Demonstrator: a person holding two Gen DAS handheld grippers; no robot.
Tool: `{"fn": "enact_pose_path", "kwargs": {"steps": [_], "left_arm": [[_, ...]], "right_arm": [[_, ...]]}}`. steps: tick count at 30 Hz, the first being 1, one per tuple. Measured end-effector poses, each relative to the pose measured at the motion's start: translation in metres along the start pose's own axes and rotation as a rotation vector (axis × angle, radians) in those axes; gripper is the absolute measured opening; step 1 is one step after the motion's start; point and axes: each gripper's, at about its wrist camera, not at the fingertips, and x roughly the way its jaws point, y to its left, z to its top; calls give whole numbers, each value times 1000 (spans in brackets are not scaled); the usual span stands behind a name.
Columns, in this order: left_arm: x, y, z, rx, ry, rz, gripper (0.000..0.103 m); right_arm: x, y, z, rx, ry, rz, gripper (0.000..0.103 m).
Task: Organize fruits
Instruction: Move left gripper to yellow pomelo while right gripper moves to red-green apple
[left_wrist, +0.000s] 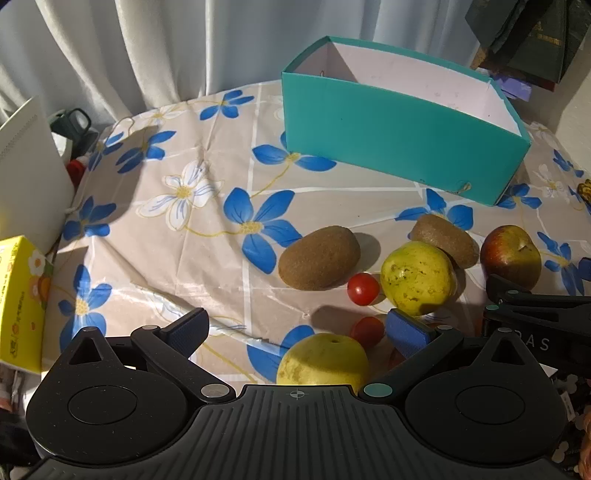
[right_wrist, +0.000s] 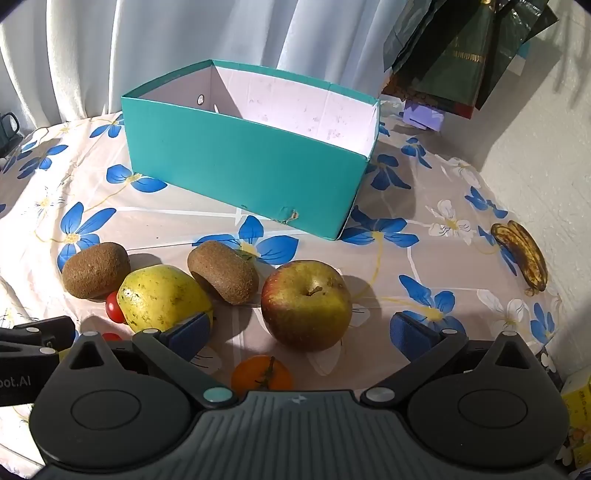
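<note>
The left gripper (left_wrist: 299, 334) hangs with its blue-padded fingers (left_wrist: 408, 330) spread wide, grasping nothing — a smooth yellow-green guava (left_wrist: 323, 360) lies between them, close to the body. Just ahead of its right finger sit a second, speckled yellow guava (left_wrist: 419, 277) and two small red cherry tomatoes (left_wrist: 363, 288); a fuzzy brown kiwi (left_wrist: 319, 256) lies ahead at centre. The open teal cardboard box (left_wrist: 399, 147) stands farther ahead on the blue-flowered plastic tablecloth (left_wrist: 177, 192).

The right gripper (right_wrist: 301, 330) is likewise released, its fingers flanking a red-and-yellow apple (right_wrist: 306, 304) without touching it. A small orange tangerine (right_wrist: 262, 374) sits under its body — another brown kiwi (right_wrist: 221, 271) lies ahead-left, and a browned banana (right_wrist: 524, 258) far to its right.
</note>
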Motion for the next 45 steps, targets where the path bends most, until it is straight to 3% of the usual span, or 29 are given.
{"fn": "enact_pose_path", "kwargs": {"steps": [38, 45], "left_arm": [[3, 10, -1, -39, 13, 5, 103], [0, 20, -1, -74, -10, -76, 103]], "right_arm": [[-3, -4, -2, 20, -5, 3, 103], [-3, -6, -3, 21, -14, -1, 103]]}}
